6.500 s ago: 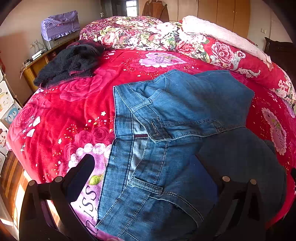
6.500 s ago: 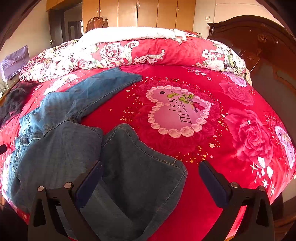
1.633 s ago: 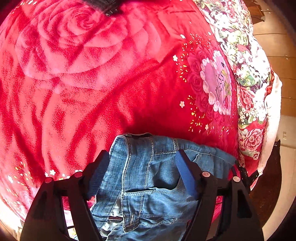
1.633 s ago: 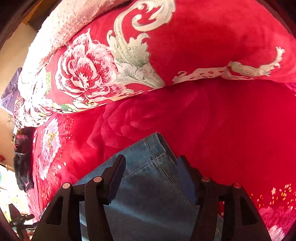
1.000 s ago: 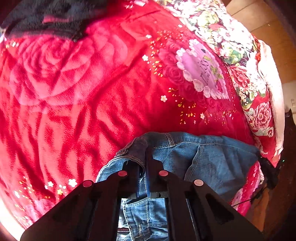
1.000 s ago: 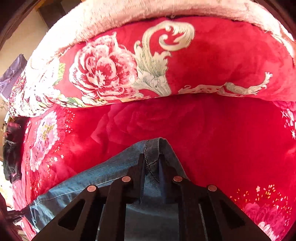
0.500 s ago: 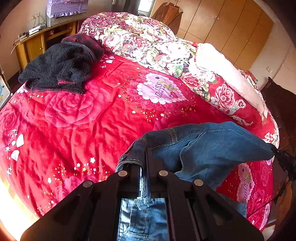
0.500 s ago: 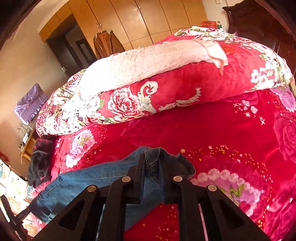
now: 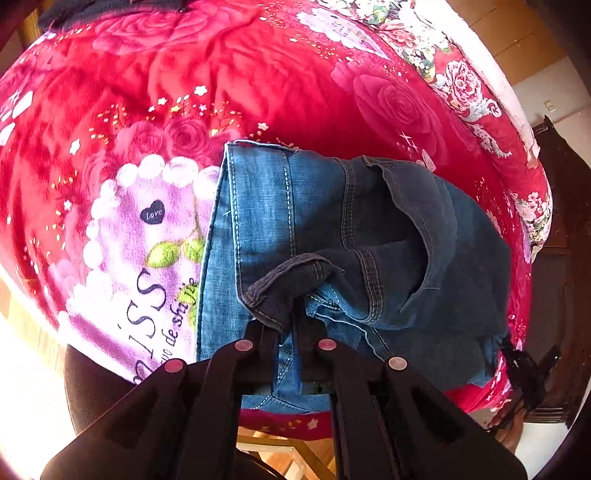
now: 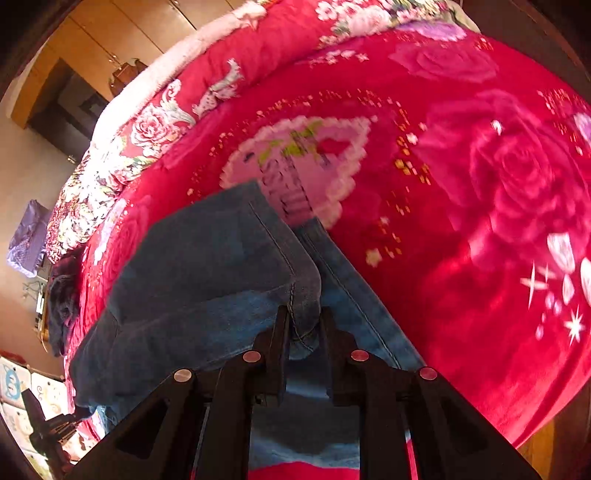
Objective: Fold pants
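The blue jeans (image 9: 369, 236) lie doubled over on the red floral blanket (image 9: 184, 74), close to the bed's near edge. My left gripper (image 9: 286, 325) is shut on a dark denim hem that is bunched up above the layer below. In the right wrist view the jeans (image 10: 207, 266) stretch away to the left. My right gripper (image 10: 304, 321) has a rolled fold of denim between its fingers. Its jaws are opening, and the cloth still fills the gap.
A dark garment (image 10: 62, 295) lies at the far left of the bed. A rolled floral quilt (image 10: 177, 96) runs along the back, with wooden wardrobes (image 10: 110, 33) behind it. Dark wooden furniture (image 9: 557, 229) stands at the right. Bare floor (image 9: 288, 454) shows below the bed edge.
Both grippers carried the held ends of the jeans back across the bed and lowered them onto the other half. The right jaws stand slightly wider than before.
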The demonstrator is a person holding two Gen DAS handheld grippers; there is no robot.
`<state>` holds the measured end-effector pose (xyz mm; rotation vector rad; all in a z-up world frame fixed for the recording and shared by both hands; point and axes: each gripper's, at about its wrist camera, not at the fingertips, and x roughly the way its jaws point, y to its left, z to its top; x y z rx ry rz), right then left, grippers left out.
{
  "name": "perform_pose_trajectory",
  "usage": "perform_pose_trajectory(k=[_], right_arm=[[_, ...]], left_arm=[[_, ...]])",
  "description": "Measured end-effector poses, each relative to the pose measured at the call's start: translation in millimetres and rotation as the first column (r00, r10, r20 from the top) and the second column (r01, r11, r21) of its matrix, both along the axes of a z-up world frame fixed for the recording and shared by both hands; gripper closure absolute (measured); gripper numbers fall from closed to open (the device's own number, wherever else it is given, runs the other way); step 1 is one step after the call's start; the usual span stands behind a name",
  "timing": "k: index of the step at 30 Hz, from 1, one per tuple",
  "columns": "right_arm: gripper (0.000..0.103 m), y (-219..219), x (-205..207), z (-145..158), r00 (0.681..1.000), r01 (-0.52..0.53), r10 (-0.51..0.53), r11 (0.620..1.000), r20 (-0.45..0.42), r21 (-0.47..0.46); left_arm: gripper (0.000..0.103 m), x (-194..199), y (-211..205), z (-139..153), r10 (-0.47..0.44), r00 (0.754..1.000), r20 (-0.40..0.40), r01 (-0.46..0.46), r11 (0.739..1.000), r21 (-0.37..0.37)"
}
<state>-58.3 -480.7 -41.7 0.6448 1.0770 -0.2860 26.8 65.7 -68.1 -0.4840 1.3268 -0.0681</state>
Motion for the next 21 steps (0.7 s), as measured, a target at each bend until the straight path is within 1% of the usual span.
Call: perform_pose_trajectory(k=[2, 4, 5, 6, 7, 8, 9, 10, 13, 16, 18, 21], right_arm=[[0.083, -3, -13, 6, 0.999, 0.035, -0.036, 0.999, 0.035, 0.022], [0.081, -6, -19, 24, 0.996, 0.055, -0.055, 0.998, 0.064, 0.010], [0.077, -8, -22, 32, 0.994, 0.066, -0.066, 0.998, 0.084, 0.006], [0.069, -10, -23, 41, 0.992, 0.076, -0.077, 0.997, 0.100, 0.007], [0.064, -12, -27, 47, 0.989, 0.089, -0.090, 0.996, 0.120, 0.016], [0.054, -14, -28, 50, 0.986, 0.098, -0.102, 0.995, 0.132, 0.033], [0.051, -14, -28, 49, 0.984, 0.104, -0.111, 0.993, 0.137, 0.058], [0.049, -13, -27, 47, 0.984, 0.103, -0.114, 0.991, 0.135, 0.090], [0.049, -5, -22, 29, 0.988, 0.091, -0.111, 0.979, 0.103, 0.180], [0.049, 3, -19, 8, 0.989, 0.112, -0.132, 0.964, 0.072, 0.240], [0.049, 4, -15, -7, 0.986, 0.138, -0.159, 0.948, 0.050, 0.287], [0.049, 4, -6, -24, 0.979, 0.172, -0.199, 0.922, 0.042, 0.347]], left_arm=[[0.096, -6, 7, 12, -0.001, 1.000, 0.021, 0.001, 1.000, -0.019], [0.092, -12, 14, 26, 0.002, 0.999, 0.040, -0.001, 1.000, -0.029], [0.092, -15, 20, 31, 0.012, 0.999, 0.043, -0.010, 0.999, -0.048], [0.087, -19, 23, 35, 0.025, 0.999, 0.045, -0.022, 0.997, -0.071], [0.074, -21, 27, 38, 0.042, 0.998, 0.045, -0.037, 0.995, -0.095], [0.066, -23, 30, 38, 0.063, 0.997, 0.042, -0.057, 0.990, -0.126], [0.052, -24, 31, 37, 0.085, 0.996, 0.036, -0.079, 0.985, -0.155], [0.050, -25, 29, 35, 0.104, 0.994, 0.027, -0.097, 0.979, -0.182], [0.050, -28, 18, 27, 0.118, 0.993, -0.030, -0.122, 0.957, -0.264], [0.050, -33, 17, 20, 0.151, 0.986, -0.070, -0.166, 0.928, -0.335], [0.050, -33, 19, 16, 0.183, 0.980, -0.078, -0.199, 0.915, -0.352], [0.050, -21, 22, 6, 0.233, 0.966, -0.107, -0.257, 0.894, -0.367]])
